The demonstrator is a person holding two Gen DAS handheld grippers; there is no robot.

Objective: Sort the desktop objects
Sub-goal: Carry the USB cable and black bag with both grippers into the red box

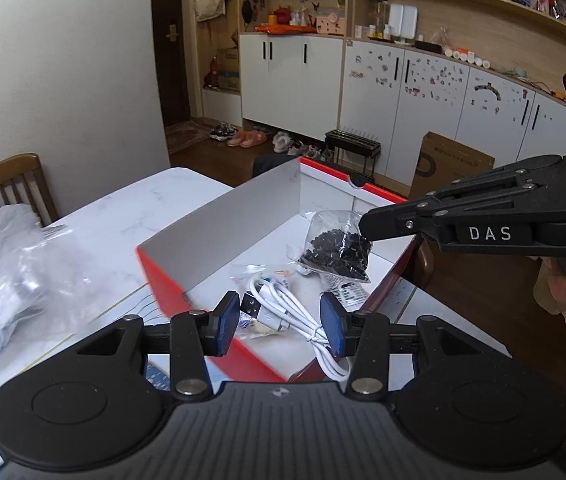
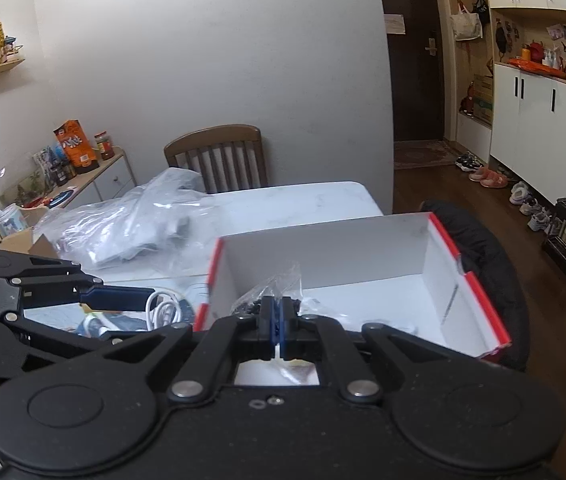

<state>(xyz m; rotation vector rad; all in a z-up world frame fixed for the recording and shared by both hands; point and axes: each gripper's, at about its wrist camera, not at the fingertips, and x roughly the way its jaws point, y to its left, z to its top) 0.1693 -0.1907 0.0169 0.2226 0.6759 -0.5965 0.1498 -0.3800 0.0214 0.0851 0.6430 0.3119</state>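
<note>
Overhead, the left gripper (image 1: 281,322) hangs above the near corner of a red-edged cardboard box (image 1: 219,216) with white inner walls, its blue-padded fingers (image 1: 333,322) spread wide and gripping nothing. Seen between those fingers, a coiled white USB cable (image 1: 283,310) lies on the box floor, its metal plug end near the left finger and one loop trailing toward the near wall. Just beyond the cable lies a flat clear packet (image 1: 261,272) with small coloured marks on it.

Further in, toward the right wall of the box, a clear plastic bag of small black pieces (image 1: 337,250) hangs from the right gripper (image 1: 367,226), which reaches in from the right side and pinches the bag's upper edge. In the right wrist view the right gripper (image 2: 277,330) has its blue pads pressed together on the crumpled top of the bag (image 2: 279,284), with the empty far half of the box (image 2: 363,248) spreading out ahead.

The box sits on a white marble-patterned worktop (image 1: 131,208). To its left on the worktop rests a heap of crinkled translucent plastic wrapping (image 1: 7,276), and a wooden chair (image 2: 219,156) stands at the far side against the wall. A brown cardboard carton (image 1: 451,164) stands on the wooden floor beyond the box.
</note>
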